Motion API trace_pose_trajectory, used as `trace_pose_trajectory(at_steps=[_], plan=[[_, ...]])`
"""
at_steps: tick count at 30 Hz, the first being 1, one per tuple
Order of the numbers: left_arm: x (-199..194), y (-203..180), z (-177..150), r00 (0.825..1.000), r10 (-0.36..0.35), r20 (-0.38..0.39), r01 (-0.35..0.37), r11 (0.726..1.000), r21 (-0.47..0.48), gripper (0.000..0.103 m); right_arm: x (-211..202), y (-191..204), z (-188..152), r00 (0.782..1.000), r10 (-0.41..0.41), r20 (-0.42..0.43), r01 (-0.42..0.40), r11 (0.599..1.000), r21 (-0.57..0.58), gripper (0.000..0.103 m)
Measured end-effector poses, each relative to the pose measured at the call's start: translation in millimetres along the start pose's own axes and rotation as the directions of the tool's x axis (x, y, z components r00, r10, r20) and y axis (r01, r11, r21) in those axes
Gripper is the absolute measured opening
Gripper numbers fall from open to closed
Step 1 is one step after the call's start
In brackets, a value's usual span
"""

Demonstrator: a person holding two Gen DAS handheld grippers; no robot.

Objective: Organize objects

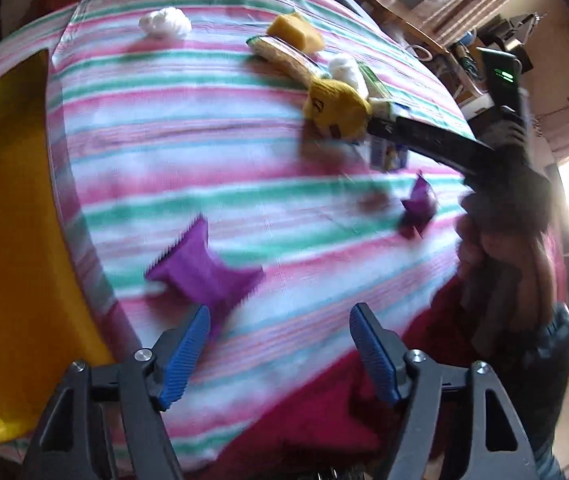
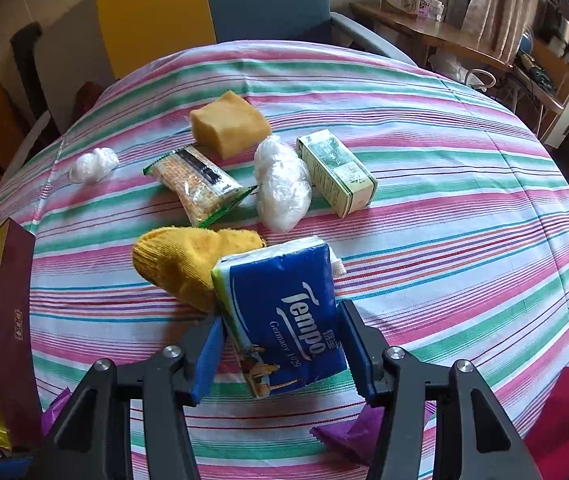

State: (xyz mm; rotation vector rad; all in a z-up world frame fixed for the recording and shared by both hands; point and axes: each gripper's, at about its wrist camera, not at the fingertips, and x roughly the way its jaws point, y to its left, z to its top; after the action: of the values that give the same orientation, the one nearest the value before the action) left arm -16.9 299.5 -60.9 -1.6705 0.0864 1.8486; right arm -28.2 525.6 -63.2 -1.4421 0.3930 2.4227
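Note:
My right gripper (image 2: 280,344) is shut on a blue Tempo tissue pack (image 2: 284,312), held tilted just above the striped tablecloth (image 2: 464,240); it also shows in the left wrist view (image 1: 388,152). A yellow sock (image 2: 188,264) lies right behind the pack. Beyond are a cracker packet (image 2: 200,188), a yellow sponge (image 2: 228,124), a big plastic wad (image 2: 282,184), a small plastic wad (image 2: 94,166) and a green box (image 2: 336,172). My left gripper (image 1: 280,356) is open and empty, just in front of a purple packet (image 1: 200,268). A second purple packet (image 1: 418,208) lies to the right.
A yellow box (image 1: 8,240) with a dark red rim (image 2: 14,320) stands at the table's left edge. A blue chair (image 2: 268,0) is behind the table. A cluttered wooden shelf (image 2: 444,32) is at the back right. Red cloth (image 1: 304,412) hangs at the near edge.

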Motion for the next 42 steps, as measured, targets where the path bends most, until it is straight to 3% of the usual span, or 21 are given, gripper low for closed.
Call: trace_pose_trajectory(at_steps=[4, 8, 10, 13, 16, 21, 28, 32, 36, 39, 41, 42], plan=[[7.9, -6.5, 17.1, 0.998, 0.032, 0.059, -0.034, 0.998, 0.049, 0.073, -2.4, -2.6, 0.8, 1.0, 0.008, 0.011, -0.008, 1.0, 0.015, 0.055], [-6.2, -4.7, 18.5, 0.997, -0.031, 0.072, 0.027, 0.998, 0.061, 0.072, -3.4, -5.2, 1.5, 1.0, 0.02, 0.015, -0.021, 0.999, 0.033, 0.055], [-19.5, -0.5, 17.3, 0.996, -0.027, 0.083, 0.022, 0.998, 0.061, 0.072, -4.0, -5.8, 2.1, 1.0, 0.025, 0.018, -0.026, 0.999, 0.037, 0.055], [-29.3, 12.1, 21.0, 0.998, -0.042, 0.051, 0.042, 0.999, 0.009, 0.072, -5.2, -5.4, 2.0, 0.999, 0.027, 0.023, -0.028, 0.999, 0.034, 0.055], [-29.9, 28.9, 22.6, 0.995, -0.103, 0.0, 0.102, 0.991, -0.088, 0.072, -5.5, -6.4, 2.0, 0.999, 0.025, 0.023, -0.026, 0.999, 0.038, 0.055], [-18.8, 32.3, 21.6, 0.993, -0.107, -0.055, 0.098, 0.983, -0.155, 0.073, -5.5, -6.8, 1.7, 0.999, 0.024, 0.023, -0.024, 0.999, 0.039, 0.055], [4.0, 33.4, 37.2, 0.996, 0.007, -0.091, -0.025, 0.979, -0.201, 0.076, -7.5, -8.5, 1.2, 0.999, 0.033, 0.032, -0.035, 0.998, 0.047, 0.056], [16.5, 32.9, 49.5, 0.996, 0.035, -0.08, -0.052, 0.974, -0.218, 0.076, -9.1, -8.7, 1.9, 0.998, 0.041, 0.04, -0.043, 0.998, 0.047, 0.055], [27.4, 19.1, 56.4, 0.986, 0.16, -0.053, -0.166, 0.978, -0.125, 0.077, -9.9, -9.6, 2.2, 0.998, 0.049, 0.044, -0.051, 0.997, 0.052, 0.055], [33.4, 14.8, 51.7, 0.987, 0.143, -0.07, -0.148, 0.987, -0.066, 0.057, -8.4, -9.5, 2.6, 0.998, 0.052, 0.039, -0.054, 0.997, 0.051, 0.055], [37.5, 10.8, 45.3, 0.978, 0.196, -0.067, -0.197, 0.98, -0.004, 0.046, -7.5, -8.7, 2.3, 0.998, 0.051, 0.035, -0.052, 0.998, 0.047, 0.055], [39.0, 8.6, 42.9, 0.976, 0.208, -0.061, -0.207, 0.978, 0.027, 0.035, -7.1, -8.3, 2.1, 0.998, 0.05, 0.033, -0.051, 0.998, 0.045, 0.055]])
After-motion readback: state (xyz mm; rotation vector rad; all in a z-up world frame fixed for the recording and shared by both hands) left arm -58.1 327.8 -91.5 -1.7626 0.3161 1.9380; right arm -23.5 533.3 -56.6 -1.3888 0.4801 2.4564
